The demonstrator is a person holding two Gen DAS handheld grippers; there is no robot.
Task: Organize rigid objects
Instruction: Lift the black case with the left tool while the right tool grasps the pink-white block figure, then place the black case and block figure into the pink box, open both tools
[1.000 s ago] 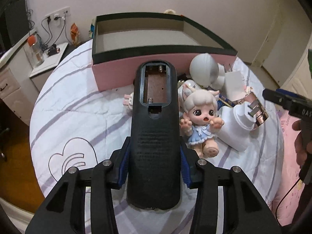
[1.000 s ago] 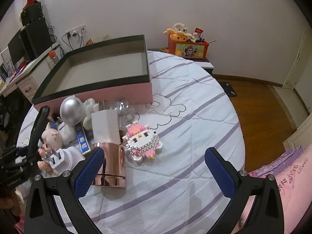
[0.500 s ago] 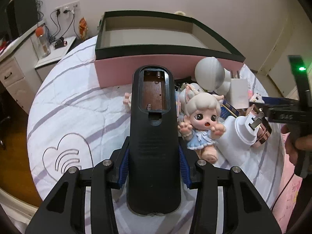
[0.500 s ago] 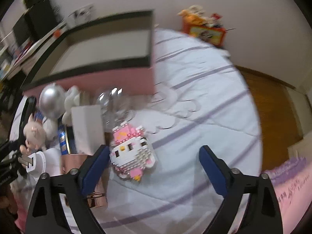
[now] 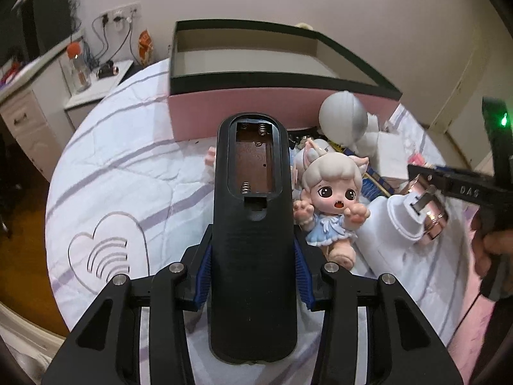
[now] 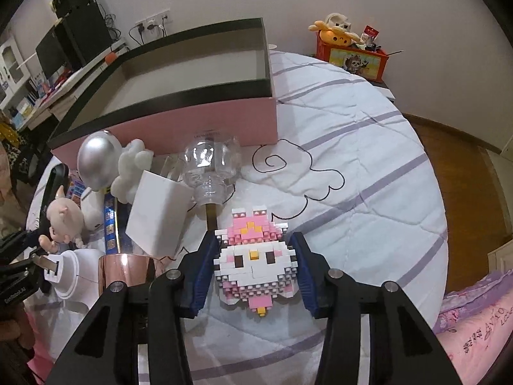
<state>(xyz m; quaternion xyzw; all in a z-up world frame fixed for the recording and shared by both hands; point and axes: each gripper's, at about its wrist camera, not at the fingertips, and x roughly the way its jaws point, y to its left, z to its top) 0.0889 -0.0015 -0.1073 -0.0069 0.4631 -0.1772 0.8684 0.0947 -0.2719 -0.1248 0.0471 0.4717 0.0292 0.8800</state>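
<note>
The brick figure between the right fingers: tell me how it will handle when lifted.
The brick figure is built of many small studded blocks, so a hard squeeze from the right gripper could probably pop pieces off. It looks rigid and likely light. Being flat, it should not roll, though the small protruding parts at its edges may snap.

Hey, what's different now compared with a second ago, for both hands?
The right tongs came forward and down from a wide-open hover and closed around the pink and white brick figure; its pads now sit at both sides, apparently gripping it. The left tongs stayed shut on the black remote, drifting slightly. The doll, the silver ball and the pink box stayed put.
</note>
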